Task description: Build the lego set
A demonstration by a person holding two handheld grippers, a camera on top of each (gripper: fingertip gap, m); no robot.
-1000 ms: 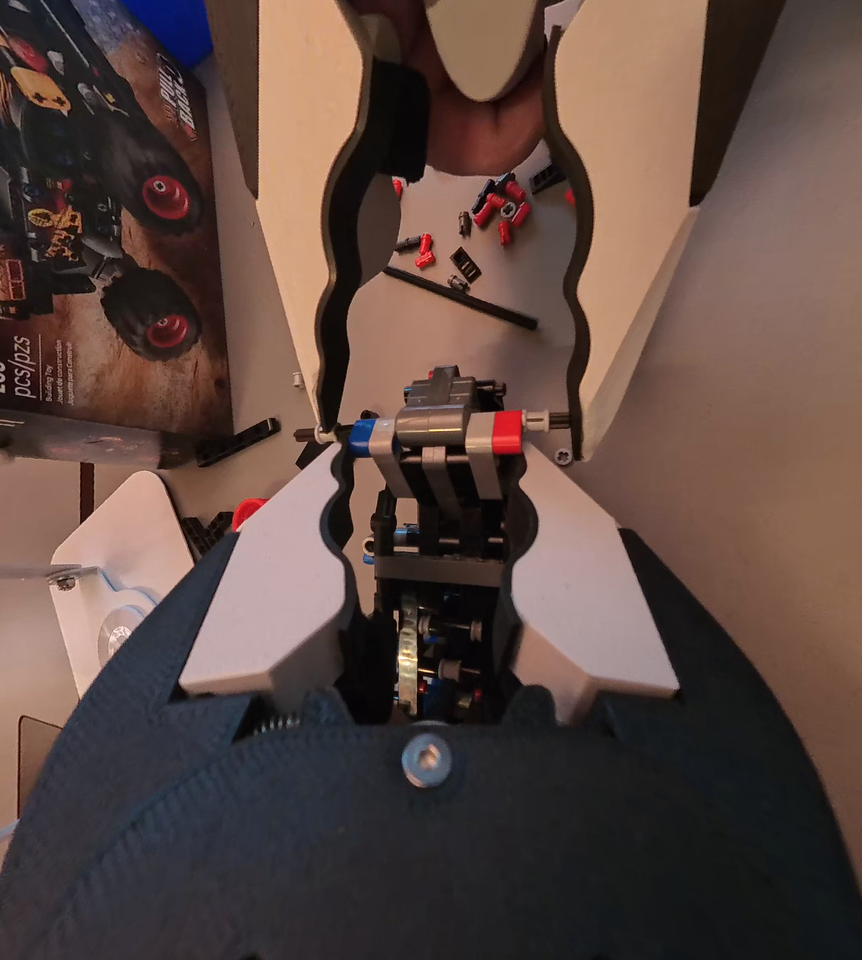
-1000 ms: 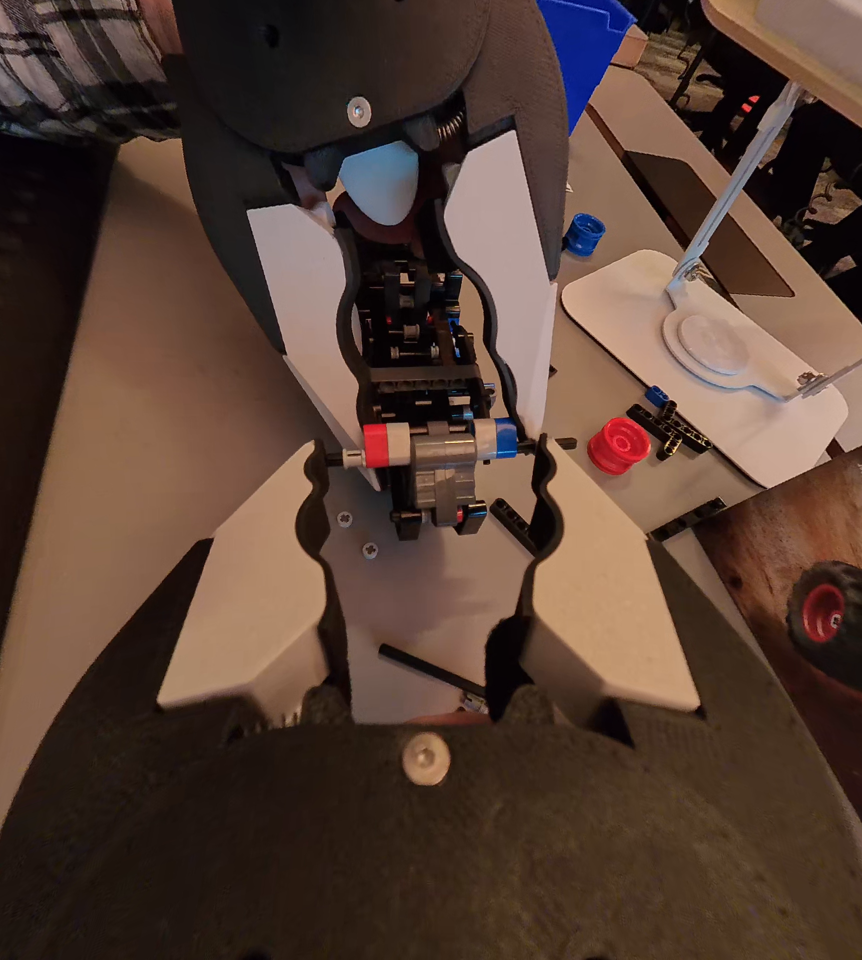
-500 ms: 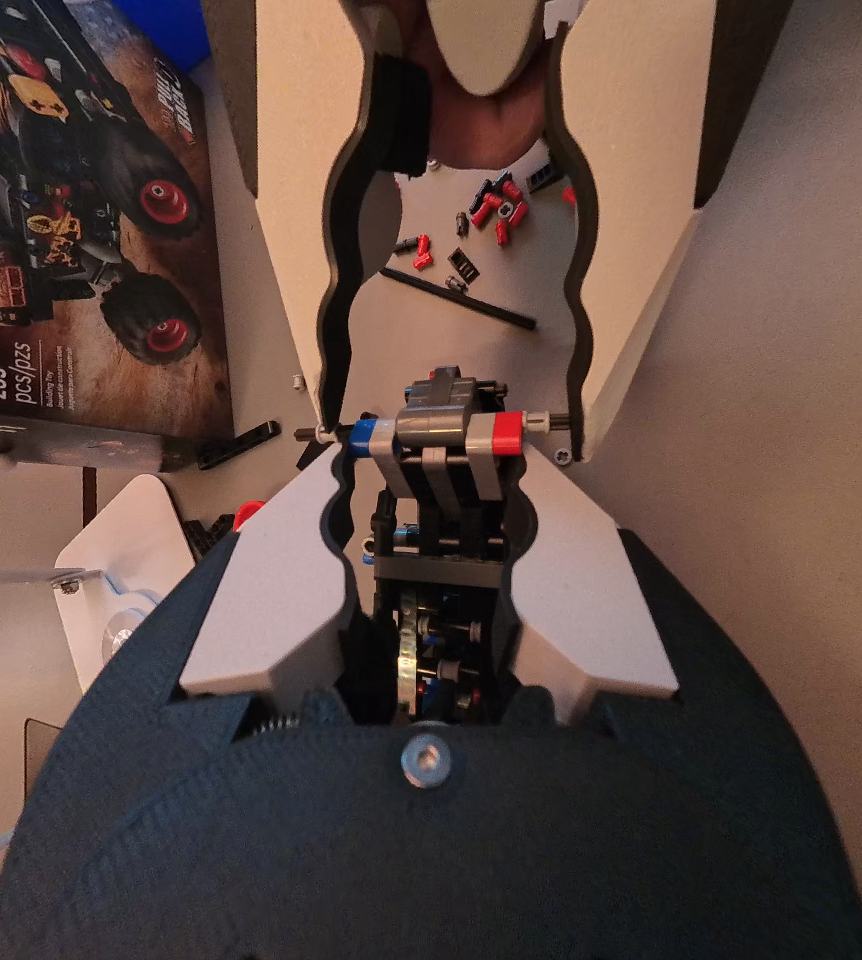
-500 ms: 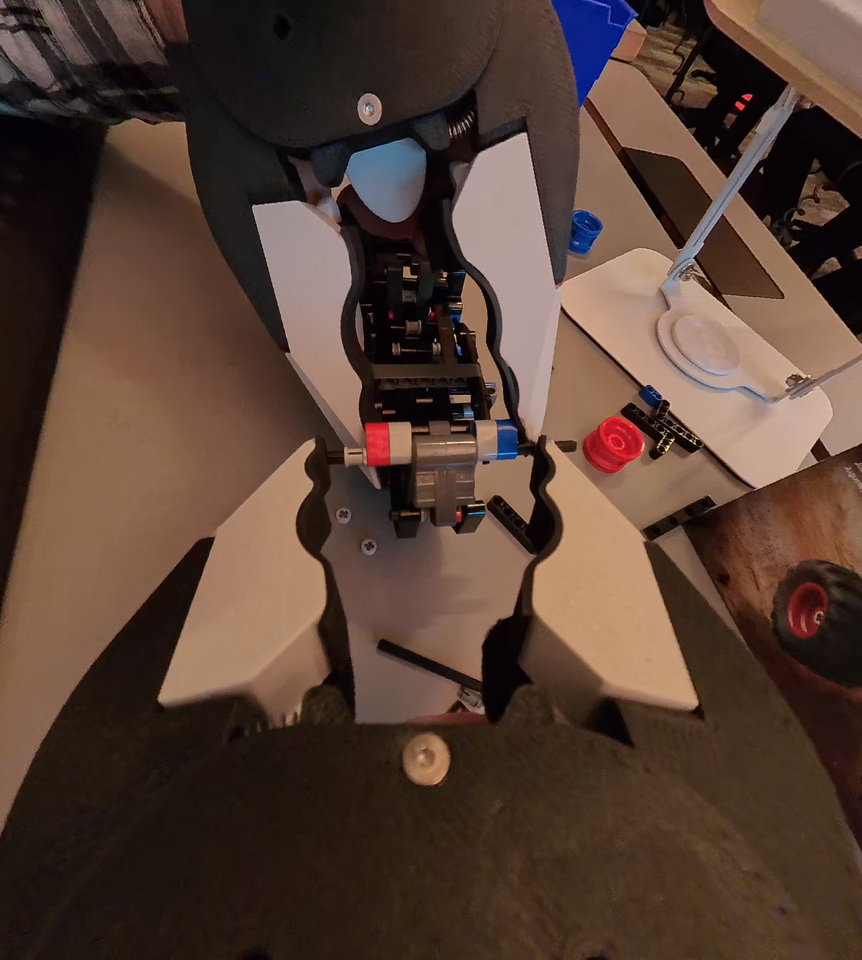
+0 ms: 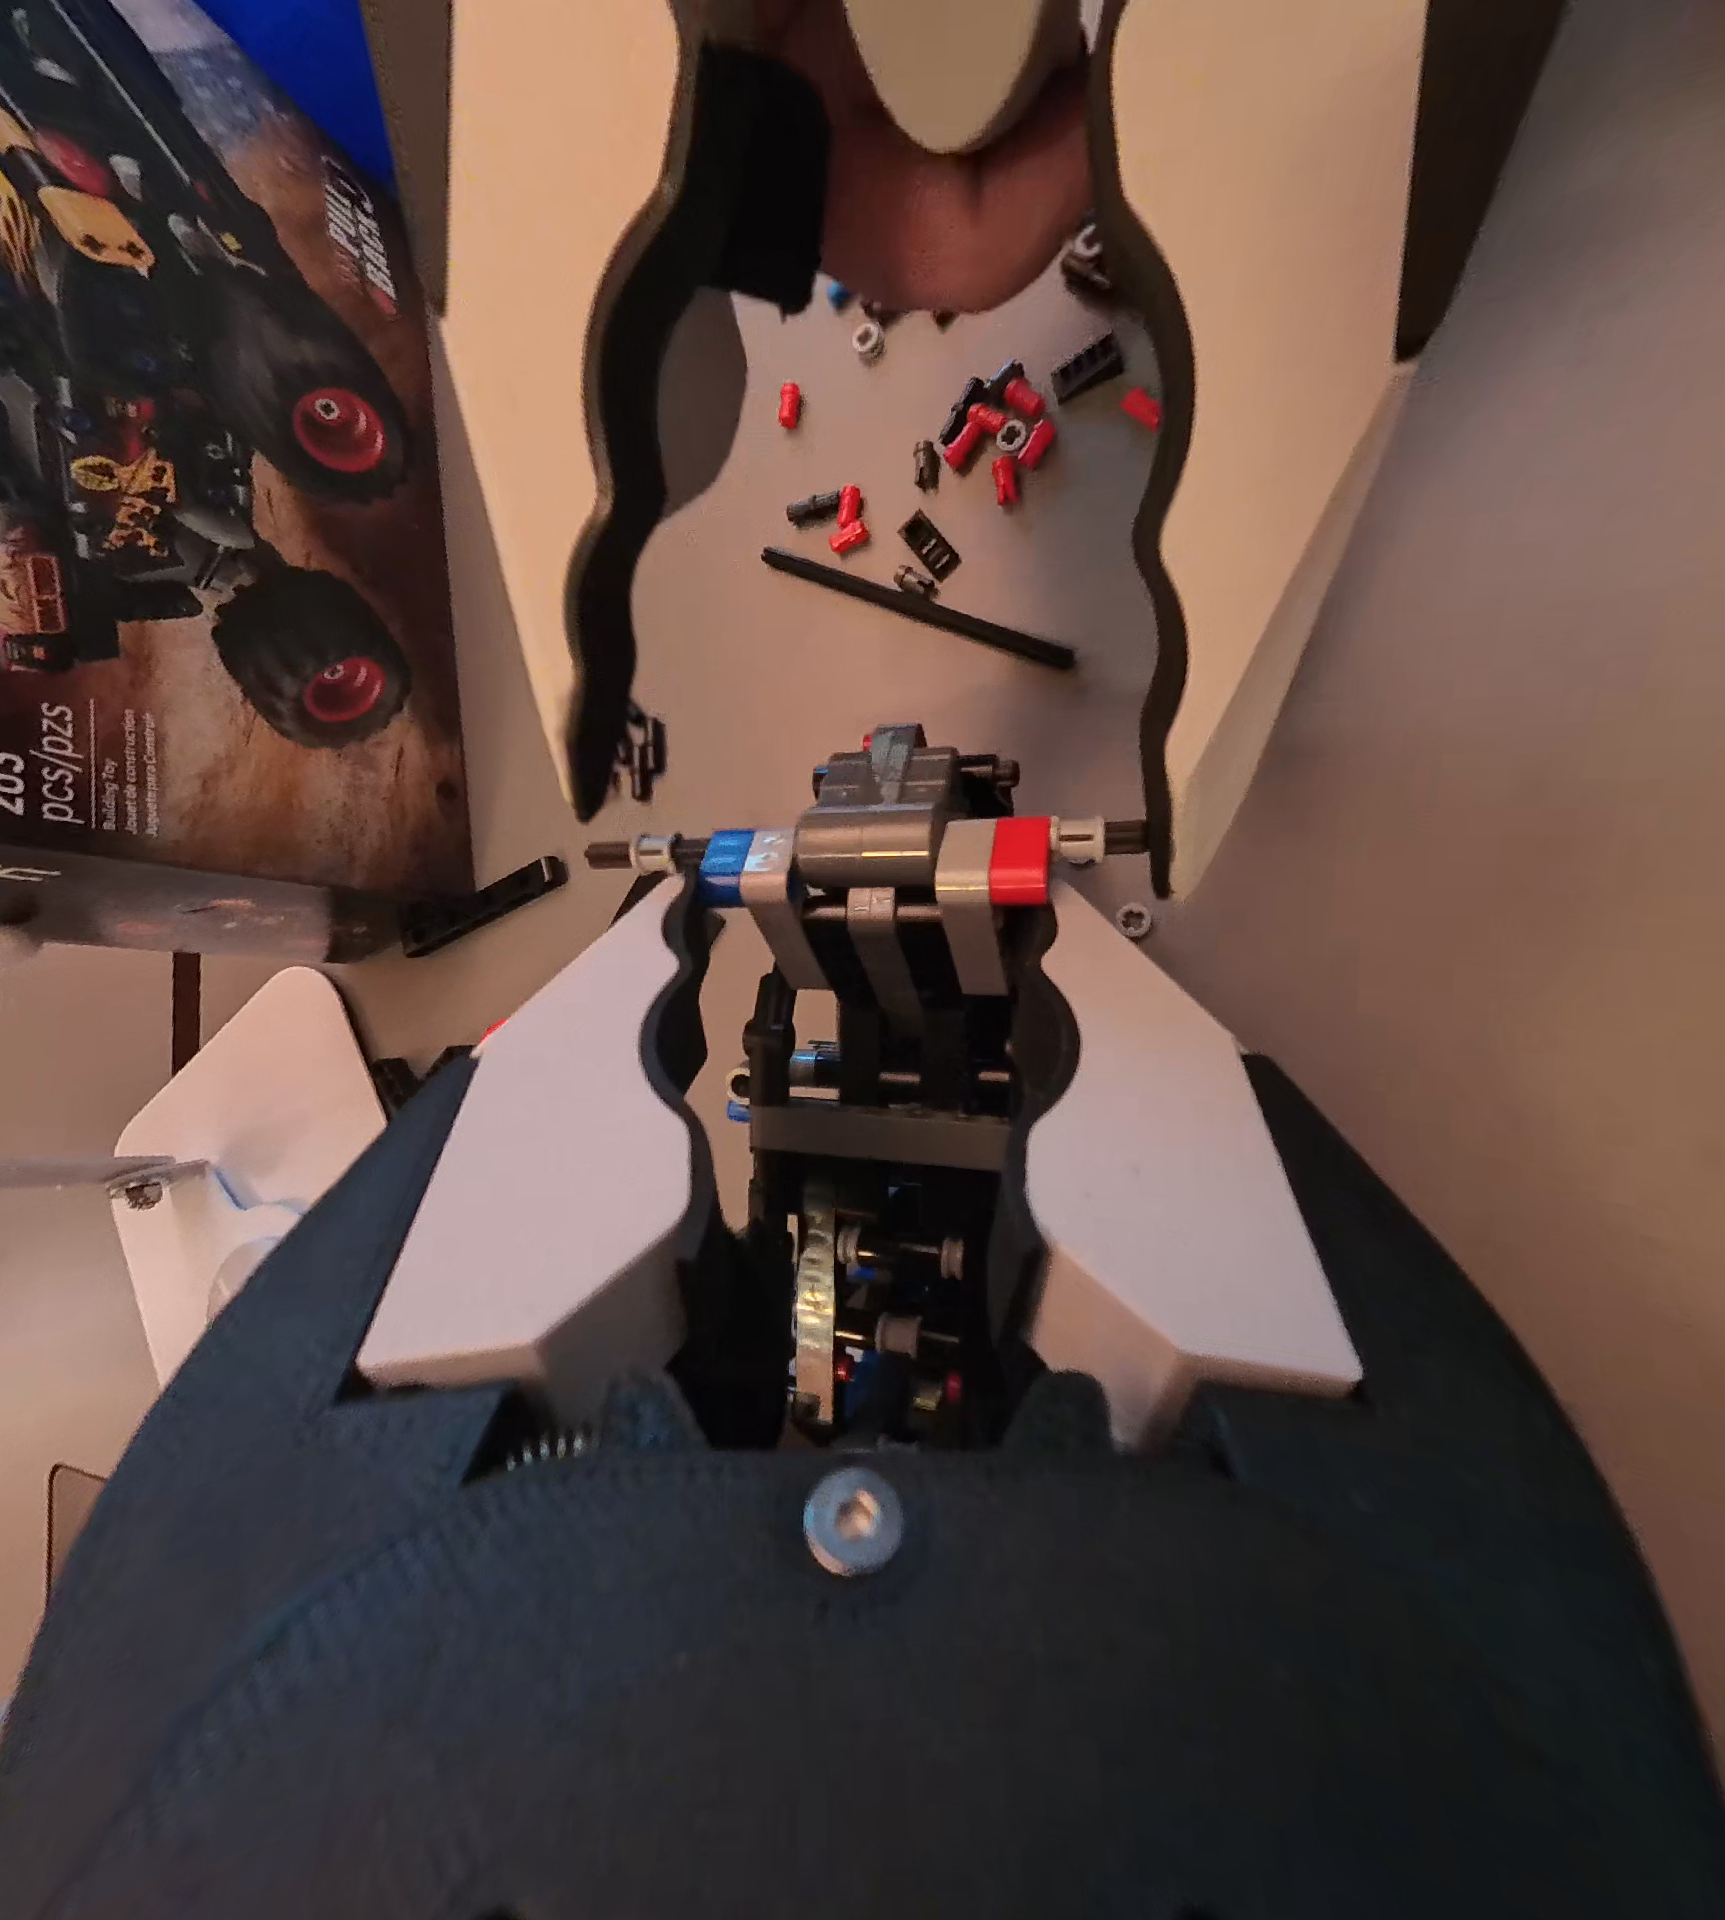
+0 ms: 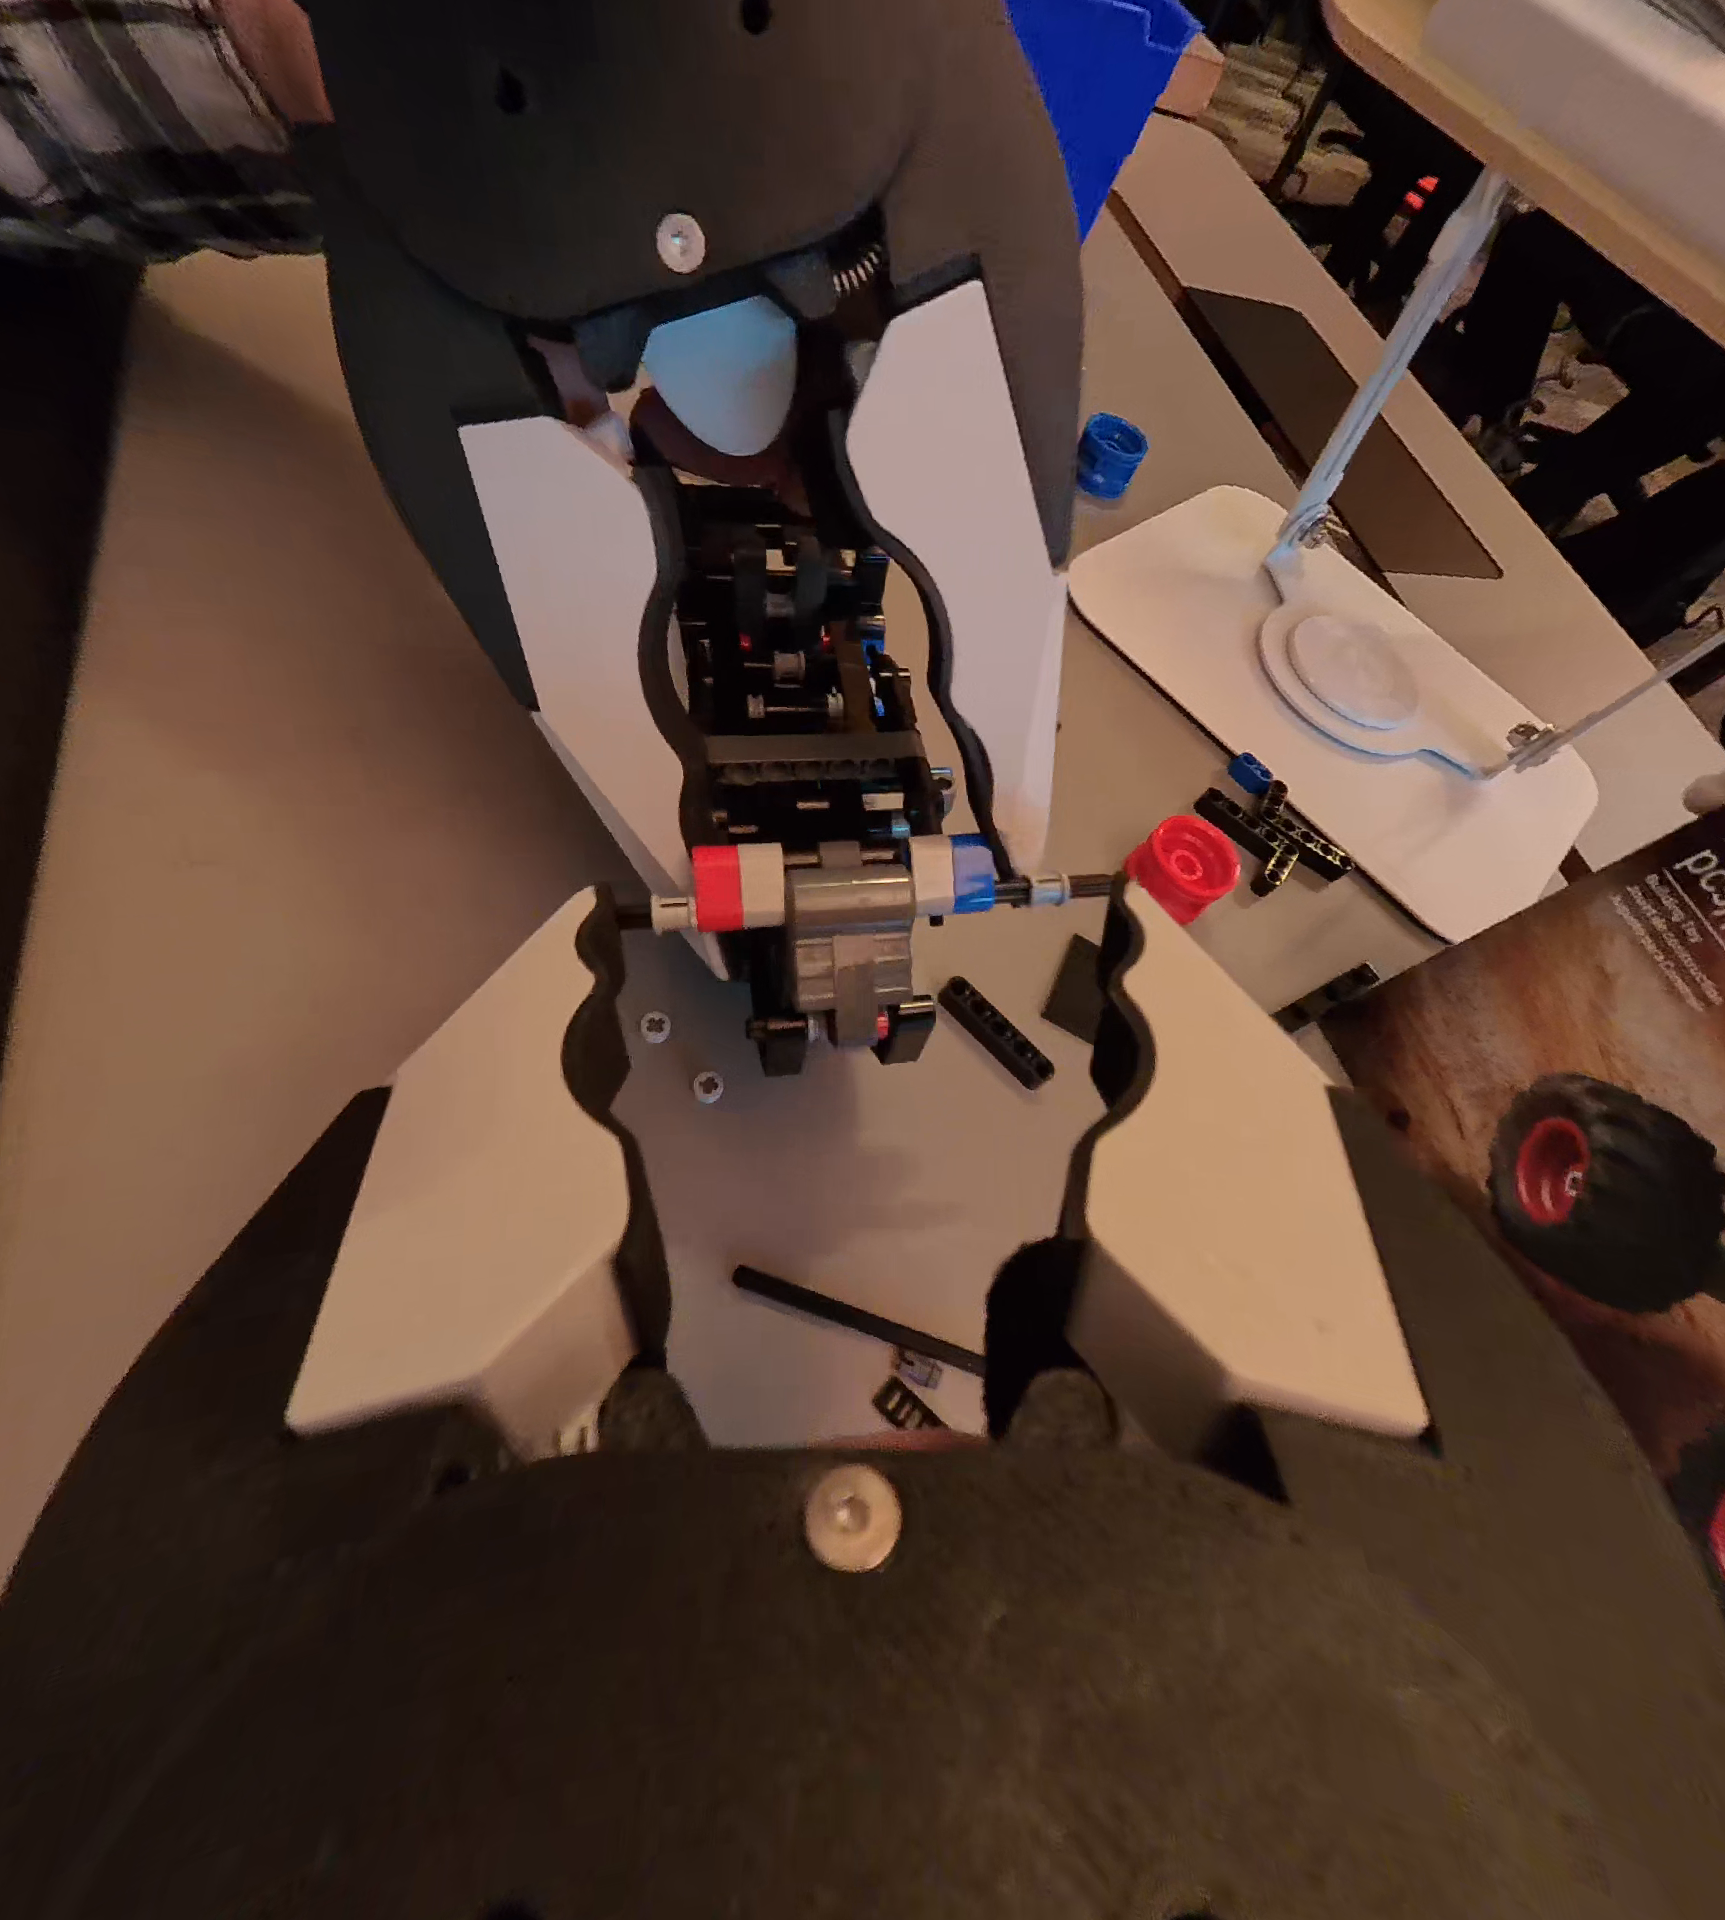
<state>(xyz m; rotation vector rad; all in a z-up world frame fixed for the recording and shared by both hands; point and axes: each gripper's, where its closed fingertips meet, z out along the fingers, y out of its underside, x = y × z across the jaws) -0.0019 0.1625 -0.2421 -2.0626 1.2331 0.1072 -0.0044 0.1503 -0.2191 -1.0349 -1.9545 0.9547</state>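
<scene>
The desk [image 6: 245,831] is pale and carries all things. At its right side in the right wrist view lies the set's box [image 6: 1616,1143], with a picture of a black truck with red wheels on it. Beside the box stands a white lamp base [image 6: 1201,623] with a thin metal arm.

The left gripper [image 5: 863,935] is closed on the half-built lego model [image 5: 879,1039]; its two white fingers [image 5: 567,1122] press the black frame of the model from both sides and hold it above the desk. The model has a grey block at the front and a thin black axle [image 5: 1118,829] across it, with a red sleeve on one end and a blue sleeve on the other.

The right gripper [image 6: 858,914] faces the left one, and its fingers [image 6: 494,1143] are spread wide and hold nothing. The tips stand at the two ends of the axle; whether they touch it, I cannot tell.

On the desk near the lamp base lies a red wheel hub [image 6: 1182,868], just beside the right end of the axle in the right wrist view. A blue wheel hub [image 6: 1110,453] lies further back. A long black rod [image 5: 915,608] lies among small red and black pins [image 5: 993,436], between the right gripper's fingers in the left wrist view. A short black beam [image 6: 998,1031] lies near the model.
</scene>
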